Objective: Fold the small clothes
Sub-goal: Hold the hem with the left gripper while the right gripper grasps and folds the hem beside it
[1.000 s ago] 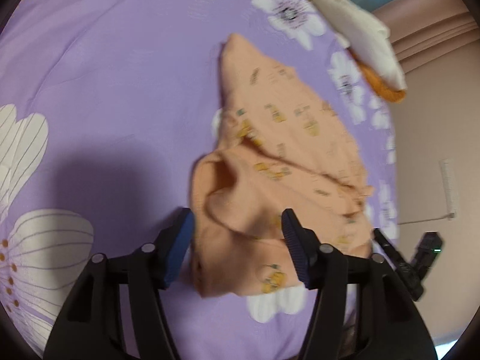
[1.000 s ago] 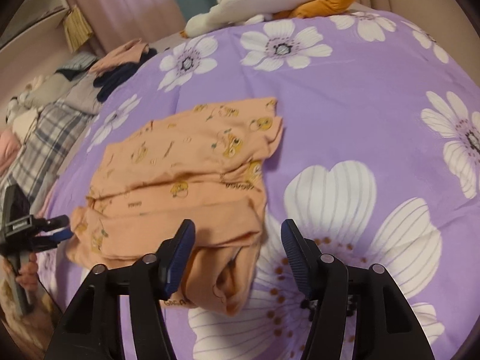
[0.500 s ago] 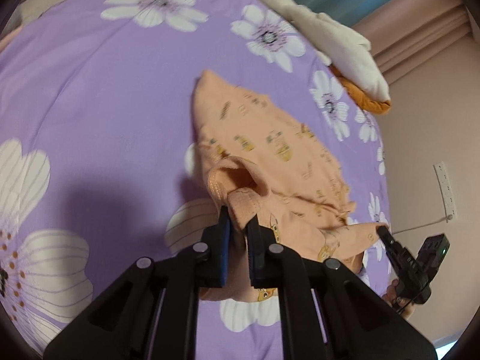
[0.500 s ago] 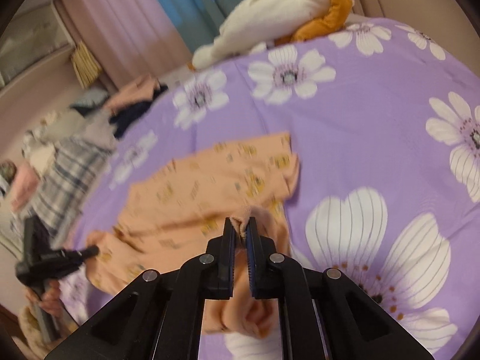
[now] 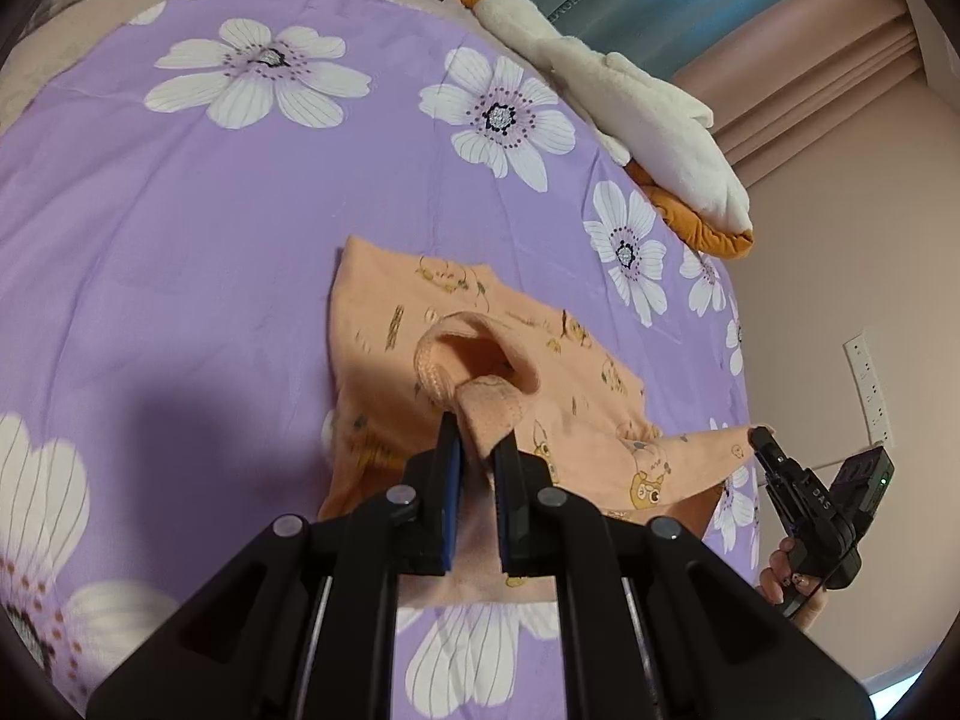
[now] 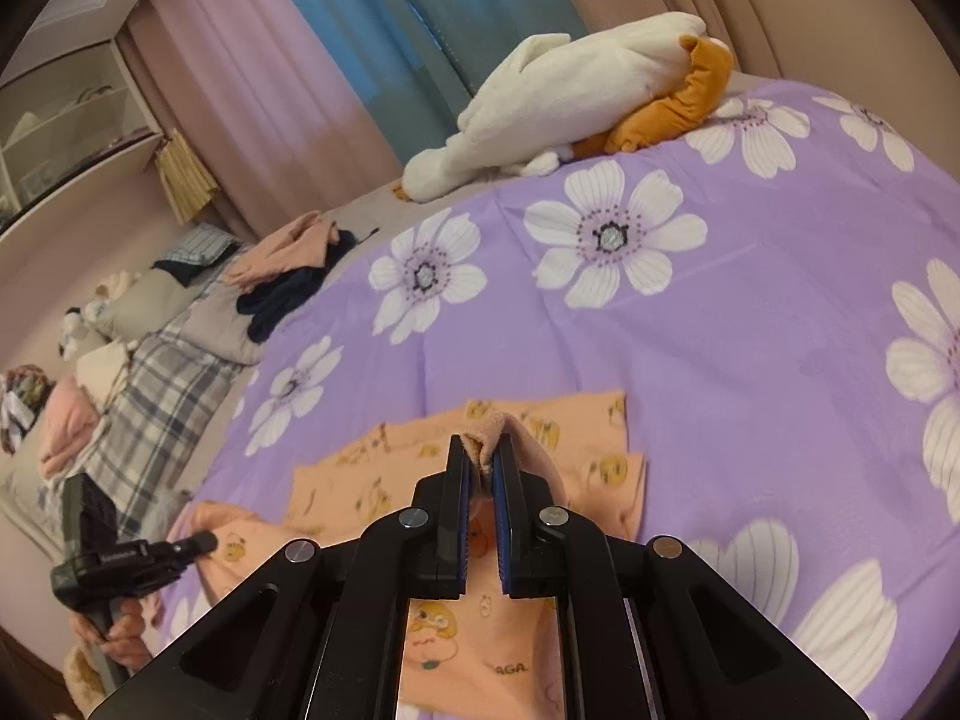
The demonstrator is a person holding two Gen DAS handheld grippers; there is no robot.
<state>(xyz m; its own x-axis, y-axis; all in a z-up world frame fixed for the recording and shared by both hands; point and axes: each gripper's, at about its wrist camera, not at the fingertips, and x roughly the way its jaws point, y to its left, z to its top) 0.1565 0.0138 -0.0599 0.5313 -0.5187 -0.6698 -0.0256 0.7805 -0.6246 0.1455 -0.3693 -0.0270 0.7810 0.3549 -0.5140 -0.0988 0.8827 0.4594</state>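
Observation:
A small orange garment (image 5: 420, 312) with cartoon prints lies on the purple flowered bedspread (image 5: 180, 210). My left gripper (image 5: 478, 426) is shut on a ribbed edge of it, and that end is lifted off the bed. To the right, the right gripper (image 5: 757, 435), held in a hand, pinches another corner, so the cloth hangs stretched between the two. In the right wrist view the right gripper (image 6: 483, 447) is shut on a folded bit of the garment (image 6: 372, 474). The left gripper (image 6: 207, 540) shows at lower left, its tip on the cloth.
A white and orange plush toy (image 5: 648, 120) (image 6: 570, 90) lies at the bed's far edge. Dark and pink clothes (image 6: 288, 276) and a plaid blanket (image 6: 162, 402) lie beside the bedspread. A wall with a socket (image 5: 870, 384) is close on the right.
Both grippers went from open around the garment's near edge to shut on it. They have risen, lifting that edge off the bed, and the rest of the garment trails below.

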